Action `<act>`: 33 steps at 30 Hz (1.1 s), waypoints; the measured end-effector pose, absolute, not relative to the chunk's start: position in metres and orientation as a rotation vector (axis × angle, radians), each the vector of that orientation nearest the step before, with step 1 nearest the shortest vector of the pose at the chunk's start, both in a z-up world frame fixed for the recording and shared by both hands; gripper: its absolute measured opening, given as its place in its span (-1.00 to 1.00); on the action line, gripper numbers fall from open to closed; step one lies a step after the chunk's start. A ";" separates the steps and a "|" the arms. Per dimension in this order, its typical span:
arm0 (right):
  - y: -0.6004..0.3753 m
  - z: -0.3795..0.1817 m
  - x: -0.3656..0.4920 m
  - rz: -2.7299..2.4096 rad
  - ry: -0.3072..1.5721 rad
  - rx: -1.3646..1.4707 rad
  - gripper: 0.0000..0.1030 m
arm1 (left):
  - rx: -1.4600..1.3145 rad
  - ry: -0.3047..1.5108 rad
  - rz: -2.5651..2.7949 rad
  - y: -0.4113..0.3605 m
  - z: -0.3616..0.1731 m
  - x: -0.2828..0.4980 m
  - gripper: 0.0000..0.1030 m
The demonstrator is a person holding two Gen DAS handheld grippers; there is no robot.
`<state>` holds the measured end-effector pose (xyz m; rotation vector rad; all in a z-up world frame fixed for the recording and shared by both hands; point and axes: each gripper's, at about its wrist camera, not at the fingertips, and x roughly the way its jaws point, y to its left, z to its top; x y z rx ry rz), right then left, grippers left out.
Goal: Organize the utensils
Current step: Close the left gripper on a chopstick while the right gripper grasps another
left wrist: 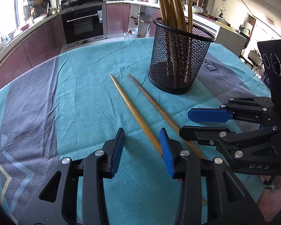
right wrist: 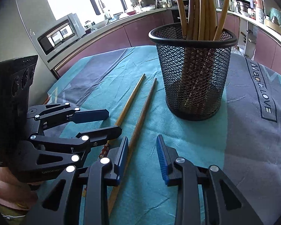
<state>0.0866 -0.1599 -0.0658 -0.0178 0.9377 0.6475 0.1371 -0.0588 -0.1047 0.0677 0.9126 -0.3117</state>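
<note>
Two wooden chopsticks lie side by side on the teal cloth. The paler chopstick (left wrist: 133,110) (right wrist: 131,101) runs in between my left gripper's (left wrist: 142,146) (right wrist: 110,121) jaws, close to its right pad (left wrist: 166,150). That gripper is open, its pads apart and not pressing the stick. The browner chopstick (left wrist: 153,105) (right wrist: 144,112) passes just inside the left pad (right wrist: 121,155) of my right gripper (right wrist: 142,150) (left wrist: 193,123), which is also open above the cloth. A black mesh cup (left wrist: 179,61) (right wrist: 194,78) stands upright beyond both sticks, with several chopsticks in it.
The cloth (left wrist: 84,112) covers a table whose far edge lies just behind the cup. Beyond are kitchen cabinets and an oven (left wrist: 82,22). The two grippers sit close together, nearly touching. A hand (right wrist: 9,191) holds the left one.
</note>
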 end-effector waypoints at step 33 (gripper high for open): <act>-0.138 -0.067 0.113 0.642 0.931 -0.036 -0.68 | 0.028 0.922 -0.252 -0.050 -0.109 0.147 -0.44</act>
